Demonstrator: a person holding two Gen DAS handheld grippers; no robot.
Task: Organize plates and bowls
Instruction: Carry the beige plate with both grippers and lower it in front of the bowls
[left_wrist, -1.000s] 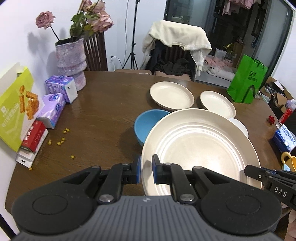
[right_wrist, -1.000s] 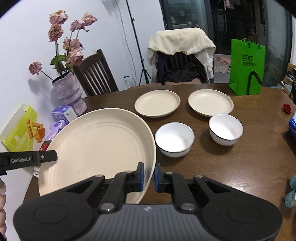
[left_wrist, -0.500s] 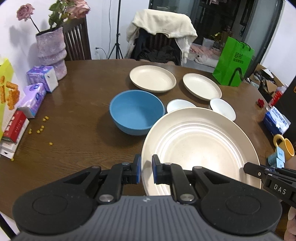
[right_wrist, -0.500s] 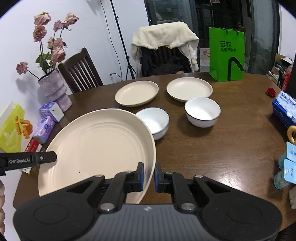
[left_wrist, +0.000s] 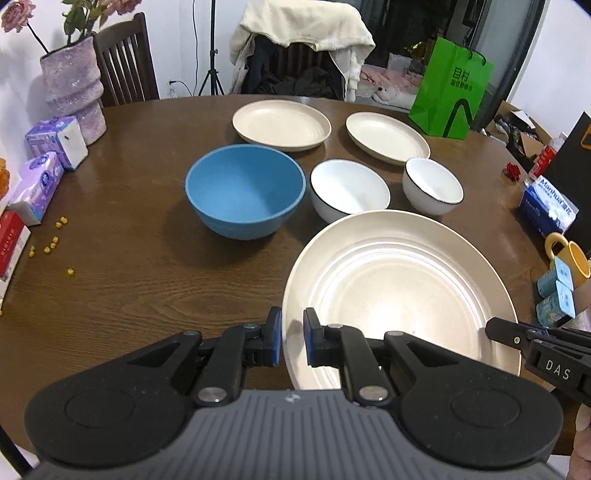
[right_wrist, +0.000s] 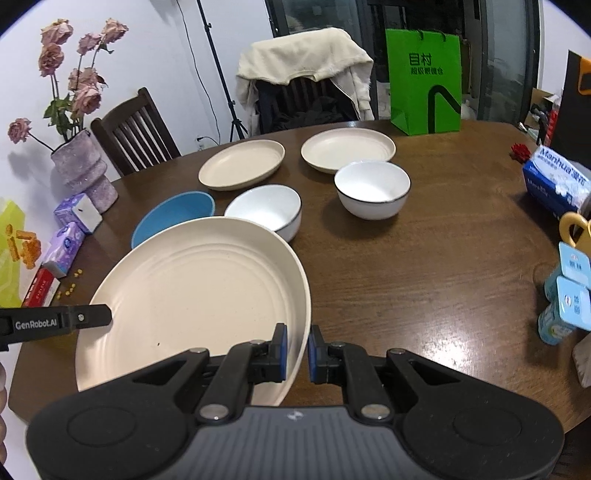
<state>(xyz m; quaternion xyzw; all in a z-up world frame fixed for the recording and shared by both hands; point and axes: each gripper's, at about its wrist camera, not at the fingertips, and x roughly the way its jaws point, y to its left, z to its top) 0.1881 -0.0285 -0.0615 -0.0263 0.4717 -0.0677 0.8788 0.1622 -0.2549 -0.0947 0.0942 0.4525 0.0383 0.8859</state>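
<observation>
One large cream plate (left_wrist: 399, 288), round, ringed with concentric ridges.

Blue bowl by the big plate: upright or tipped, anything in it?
Upright and empty. The blue bowl sits mouth-up on the table, and its inside shows bare blue in the left wrist view.

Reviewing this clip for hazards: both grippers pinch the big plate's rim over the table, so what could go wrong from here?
The large plate, held only at opposite rim edges by the left gripper and right gripper, might slip or tilt. Its far edge sits close to the blue bowl and nearer white bowl, so it could knock them.
</observation>
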